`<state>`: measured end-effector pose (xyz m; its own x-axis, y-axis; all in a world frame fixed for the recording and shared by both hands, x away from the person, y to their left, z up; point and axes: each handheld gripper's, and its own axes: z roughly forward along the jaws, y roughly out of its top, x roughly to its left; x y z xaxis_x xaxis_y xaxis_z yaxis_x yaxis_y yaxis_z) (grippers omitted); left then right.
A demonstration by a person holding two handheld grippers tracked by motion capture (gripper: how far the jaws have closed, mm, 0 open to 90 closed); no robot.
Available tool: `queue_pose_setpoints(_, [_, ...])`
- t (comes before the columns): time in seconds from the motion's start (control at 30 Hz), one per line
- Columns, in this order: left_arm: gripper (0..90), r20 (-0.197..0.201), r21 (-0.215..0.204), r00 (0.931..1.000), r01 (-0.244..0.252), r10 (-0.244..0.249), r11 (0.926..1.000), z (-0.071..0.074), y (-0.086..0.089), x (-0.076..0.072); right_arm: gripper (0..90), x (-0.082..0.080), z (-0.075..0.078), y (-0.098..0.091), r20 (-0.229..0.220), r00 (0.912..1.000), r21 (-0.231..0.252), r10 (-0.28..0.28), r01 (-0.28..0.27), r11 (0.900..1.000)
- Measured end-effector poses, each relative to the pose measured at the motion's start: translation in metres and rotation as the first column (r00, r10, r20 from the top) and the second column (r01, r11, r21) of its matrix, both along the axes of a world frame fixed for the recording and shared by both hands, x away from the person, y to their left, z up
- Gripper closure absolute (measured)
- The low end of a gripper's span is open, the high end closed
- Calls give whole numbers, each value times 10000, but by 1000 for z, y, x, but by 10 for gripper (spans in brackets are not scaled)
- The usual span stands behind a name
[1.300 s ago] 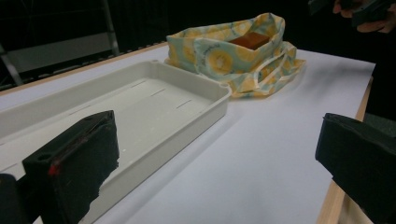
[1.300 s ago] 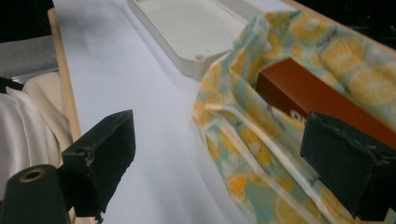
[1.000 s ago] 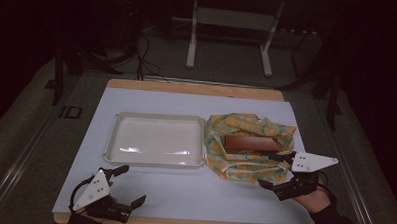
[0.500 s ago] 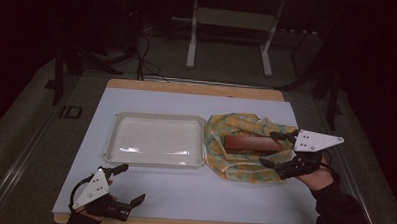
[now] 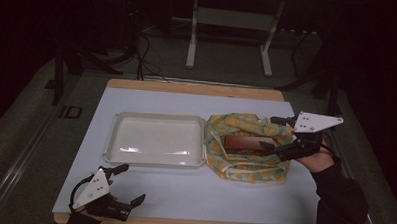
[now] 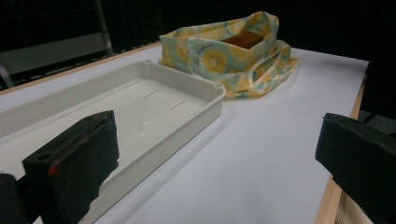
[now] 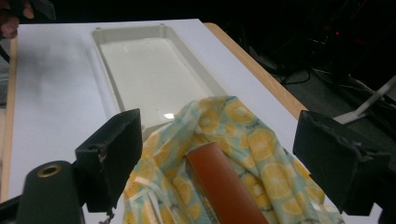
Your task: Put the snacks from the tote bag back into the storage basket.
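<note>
One shallow white rectangular plastic tray lies near the middle of the white-topped bench; it is the single tray in sight, and it is empty; touching its right-hand end sits one crumpled cloth bag printed with yellow orange slices on pale green, its mouth open upward; inside that bag lies one reddish-brown rectangular block, its long axis running parallel to the tray's long side, one end towards the tray and the other towards the right edge of the bench; in the right gripper view the block runs straight away from the camera towards the tray; there are two grippers; the right gripper hovers at the bag's right side, away from the tray, its jaws spread wide to either side of the block's end and closed on nothing; the left gripper sits near the tray's front left corner, close to the bench's near edge, its jaws likewise wide apart and empty.
</note>
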<state>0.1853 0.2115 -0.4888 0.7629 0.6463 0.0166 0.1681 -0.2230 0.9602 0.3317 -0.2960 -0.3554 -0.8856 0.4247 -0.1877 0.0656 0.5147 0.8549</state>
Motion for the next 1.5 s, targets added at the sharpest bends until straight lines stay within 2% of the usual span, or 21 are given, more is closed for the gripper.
queue_pose_setpoints(0.37, [0,-16,36,10000,26,-26,10000,-1,0,1,173,24,0,6,-400,9992,-357,-51,37,9994])
queue_pose_setpoints(0.6, [0,-13,77,10000,36,-36,10000,-1,0,1,189,40,-11,15,-911,9958,-1164,-136,29,9932])
queue_pose_setpoints(0.83, [0,-13,104,10000,45,-45,9999,-1,0,2,227,53,-25,22,-1141,9932,-1888,-215,-5,9820])
queue_pose_setpoints(0.93, [0,-10,138,10000,56,-56,9999,-1,0,2,248,57,-33,26,-1064,9942,-2494,-120,-150,9683])
queue_pose_setpoints(1.07, [0,64,128,10000,47,-48,9999,-2,0,2,257,60,-48,32,-1070,9942,-3333,-56,-306,9423])
queue_pose_setpoints(1.23, [0,49,124,10000,33,-33,9999,-2,1,2,314,64,-64,36,-1278,9918,-3849,33,-527,9215])
queue_pose_setpoints(1.37, [0,20,119,10000,47,-48,9999,-2,1,3,329,68,-74,37,-1488,9889,-4408,38,-698,8949])
queue_pose_setpoints(1.5, [0,12,138,10000,-2,2,9999,-2,1,4,330,73,-81,38,-1585,9873,-4713,-47,-715,8791])
